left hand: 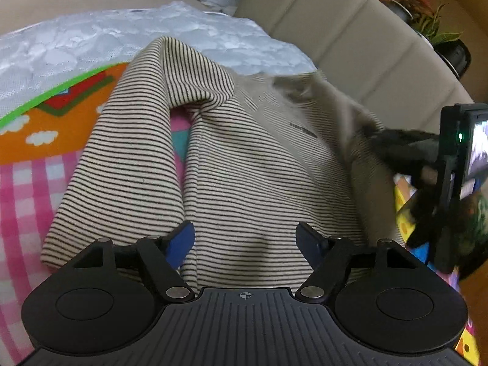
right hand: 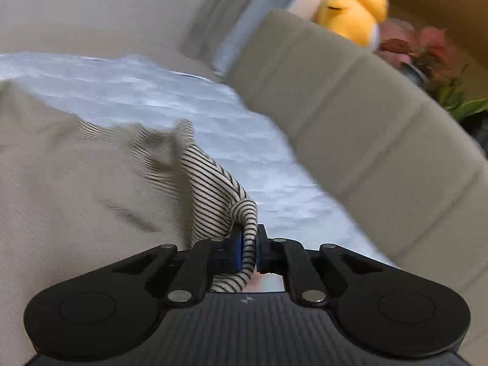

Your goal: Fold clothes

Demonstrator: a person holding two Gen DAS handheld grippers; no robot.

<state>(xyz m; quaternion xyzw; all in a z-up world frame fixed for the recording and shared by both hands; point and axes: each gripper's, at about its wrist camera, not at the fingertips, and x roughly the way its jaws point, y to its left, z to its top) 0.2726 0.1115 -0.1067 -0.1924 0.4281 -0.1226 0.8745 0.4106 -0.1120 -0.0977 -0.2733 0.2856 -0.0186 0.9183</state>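
A cream shirt with thin black stripes (left hand: 244, 164) lies on a colourful play mat (left hand: 45, 158), one sleeve (left hand: 134, 152) folded down on the left. My left gripper (left hand: 245, 238) is open just above the shirt's near hem, holding nothing. My right gripper (right hand: 250, 244) is shut on a bunched fold of the striped shirt (right hand: 213, 189) and lifts it; it also shows at the right in the left wrist view (left hand: 396, 143), blurred by motion.
A pale blue quilted blanket (left hand: 122, 39) lies beyond the shirt. A beige sofa (right hand: 350, 116) curves along the back and right. A yellow plush toy (right hand: 350, 9) and potted plants (left hand: 427, 15) stand behind the sofa.
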